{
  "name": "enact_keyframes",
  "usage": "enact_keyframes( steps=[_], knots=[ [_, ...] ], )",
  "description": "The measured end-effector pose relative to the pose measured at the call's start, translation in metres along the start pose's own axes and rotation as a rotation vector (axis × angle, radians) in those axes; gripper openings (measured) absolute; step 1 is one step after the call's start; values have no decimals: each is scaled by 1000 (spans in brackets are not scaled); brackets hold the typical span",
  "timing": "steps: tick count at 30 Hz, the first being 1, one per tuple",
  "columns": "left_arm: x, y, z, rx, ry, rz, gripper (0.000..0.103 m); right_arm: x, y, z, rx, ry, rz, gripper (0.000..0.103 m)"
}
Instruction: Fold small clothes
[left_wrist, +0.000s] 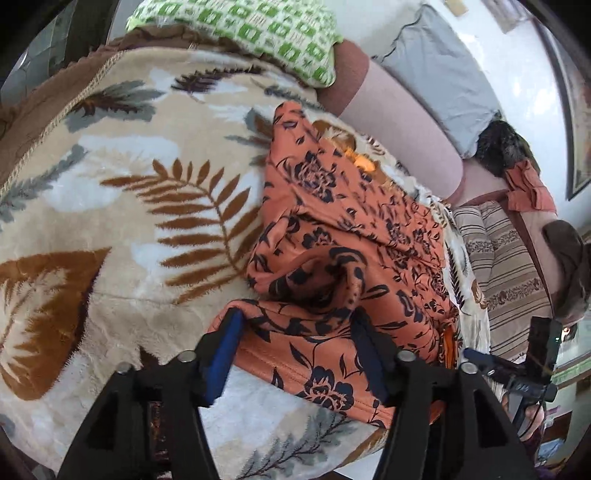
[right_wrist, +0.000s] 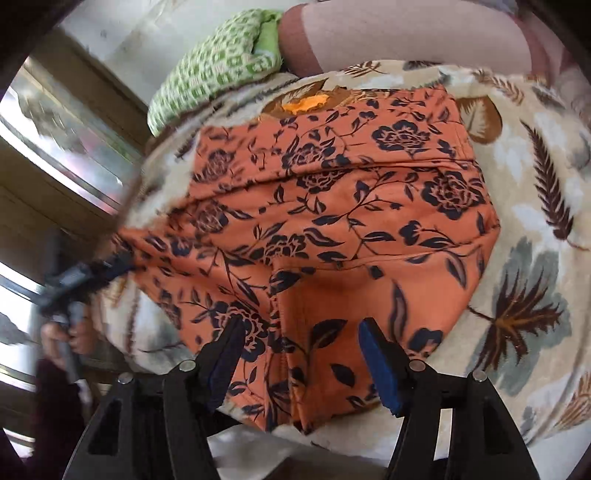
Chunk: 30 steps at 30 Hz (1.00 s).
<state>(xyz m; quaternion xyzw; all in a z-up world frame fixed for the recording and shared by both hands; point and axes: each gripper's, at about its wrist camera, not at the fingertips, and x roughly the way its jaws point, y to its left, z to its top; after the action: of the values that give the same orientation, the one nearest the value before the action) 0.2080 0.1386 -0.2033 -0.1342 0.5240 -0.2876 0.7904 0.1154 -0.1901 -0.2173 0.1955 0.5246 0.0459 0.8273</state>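
Both grippers stand wide apart over the cloth, holding nothing. Left gripper (left_wrist: 295, 343) hangs above the near hem of the orange floral garment (left_wrist: 332, 236), which runs rumpled from 6 toward 12 o'clock on the leaf-print blanket (left_wrist: 110, 192). Right gripper (right_wrist: 301, 350) straddles the garment's (right_wrist: 332, 206) near edge; there it lies flatter on the blanket (right_wrist: 535, 258). Farther off, a green checked pillow (left_wrist: 266, 33) sits at 12 o'clock, a grey pillow (left_wrist: 443, 74) at 1.
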Motion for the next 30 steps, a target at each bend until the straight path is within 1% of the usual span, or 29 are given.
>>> enact_keyframes(
  steps=[2, 4, 5, 6, 7, 8, 9, 10, 11, 12, 14, 15, 16, 17, 18, 20, 22, 24, 27, 29, 30],
  knots=[
    [-1, -5, 0, 38, -5, 15, 66, 13, 15, -5, -29, 21, -53, 67],
    [-1, -6, -1, 71, -5, 29, 66, 23, 31, -10, -81, 4, -164, 67],
    [0, -5, -1, 78, -3, 22, 66, 31, 39, -13, -120, 8, -246, 67],
    [2, -3, -2, 79, 0, 15, 66, 41, 44, -17, -152, 26, -300, 67],
    [3, -2, -2, 79, 1, 11, 66, 47, 45, -20, -161, 38, -326, 67],
    [4, 0, -2, 82, 1, 8, 66, 54, 43, -24, -162, 40, -373, 65],
    [6, 0, -3, 91, 0, 2, 66, 57, 39, -27, -162, 36, -409, 59],
    [7, 0, -3, 101, -1, -2, 66, 59, 35, -30, -156, 30, -411, 50],
    [8, -1, -4, 123, -1, 1, 66, 57, 25, -32, -131, 31, -386, 32],
    [10, -3, -5, 144, 4, 5, 65, 56, 12, -33, -97, 48, -367, 26],
    [14, -8, -8, 195, 19, 1, 51, 48, -10, -36, -47, 58, -304, 15],
    [18, -10, -9, 216, 42, 7, 33, 42, -22, -37, -20, 64, -277, 12],
    [23, -11, -10, 221, 61, 16, 18, 37, -35, -39, 18, 72, -233, 12],
    [28, -10, -11, 220, 82, 29, 13, 30, -49, -40, 68, 78, -178, 11],
    [33, -10, -12, 221, 100, 39, 8, 26, -59, -41, 102, 79, -149, 11],
    [35, -13, -16, 232, 107, 42, 6, 17, -81, -44, 187, 75, -64, 10],
    [31, -19, -19, 248, 103, 23, 5, 9, -96, -47, 253, 72, 8, 10],
    [22, -29, -22, 270, 93, -9, 5, 1, -101, -55, 293, 63, 49, 10],
    [4, -42, -28, 309, 100, -70, 5, -18, -114, -60, 330, 35, 88, 10],
    [-6, -48, -33, 324, 102, -82, 6, -33, -123, -64, 352, 11, 93, 10],
    [-12, -49, -37, 324, 113, -117, 12, -41, -131, -66, 368, -5, 87, 10]
  ],
)
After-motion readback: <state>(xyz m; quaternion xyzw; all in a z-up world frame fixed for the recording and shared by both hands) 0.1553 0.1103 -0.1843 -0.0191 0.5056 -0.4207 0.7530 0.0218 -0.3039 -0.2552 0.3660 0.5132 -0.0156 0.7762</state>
